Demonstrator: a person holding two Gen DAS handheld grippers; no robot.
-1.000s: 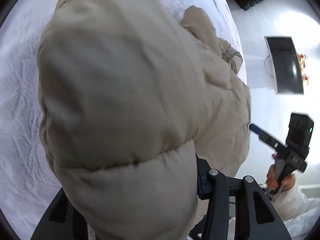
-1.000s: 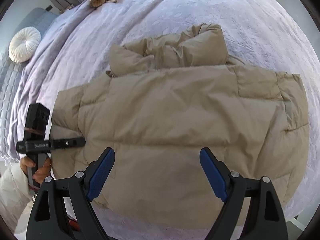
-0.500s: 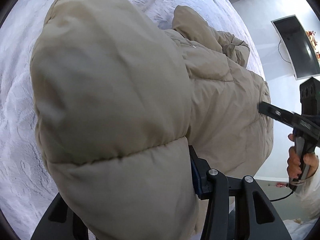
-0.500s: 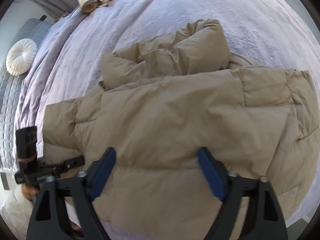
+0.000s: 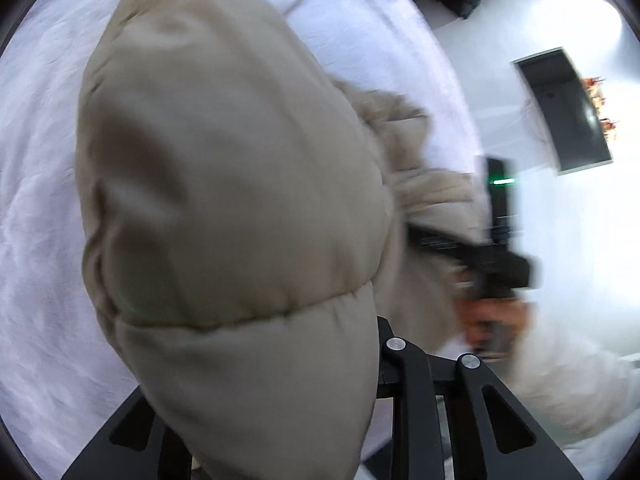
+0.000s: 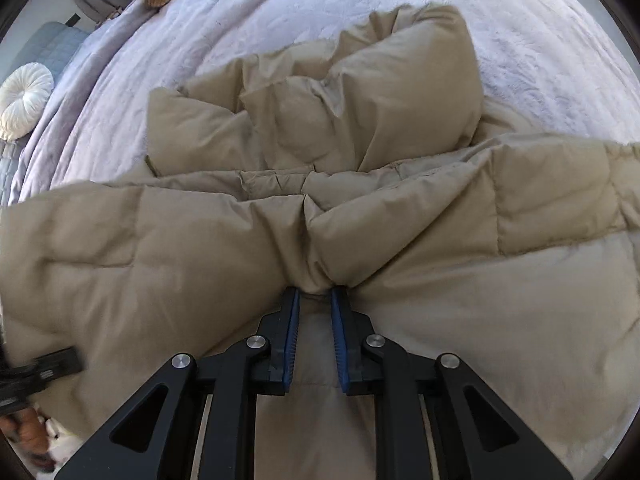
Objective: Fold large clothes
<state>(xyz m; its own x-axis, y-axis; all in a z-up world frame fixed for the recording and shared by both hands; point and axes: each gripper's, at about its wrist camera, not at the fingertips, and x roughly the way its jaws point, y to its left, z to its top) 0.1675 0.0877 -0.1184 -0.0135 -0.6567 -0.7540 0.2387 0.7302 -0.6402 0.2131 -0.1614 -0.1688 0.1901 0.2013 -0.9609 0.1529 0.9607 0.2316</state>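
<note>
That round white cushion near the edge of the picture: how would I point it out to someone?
Start from the lavender bedspread under the beige puffer jacket. Follow the bed to its far left edge, beside the grey quilted panel. There lies the round white cushion, the only pleated disc with a dimpled centre.

A home bedroom: a wide bed (image 6: 280,12) under a pale lilac bedspread, a round white pleated cushion (image 6: 25,100), and a dark screen (image 5: 568,108) on a white wall.
</note>
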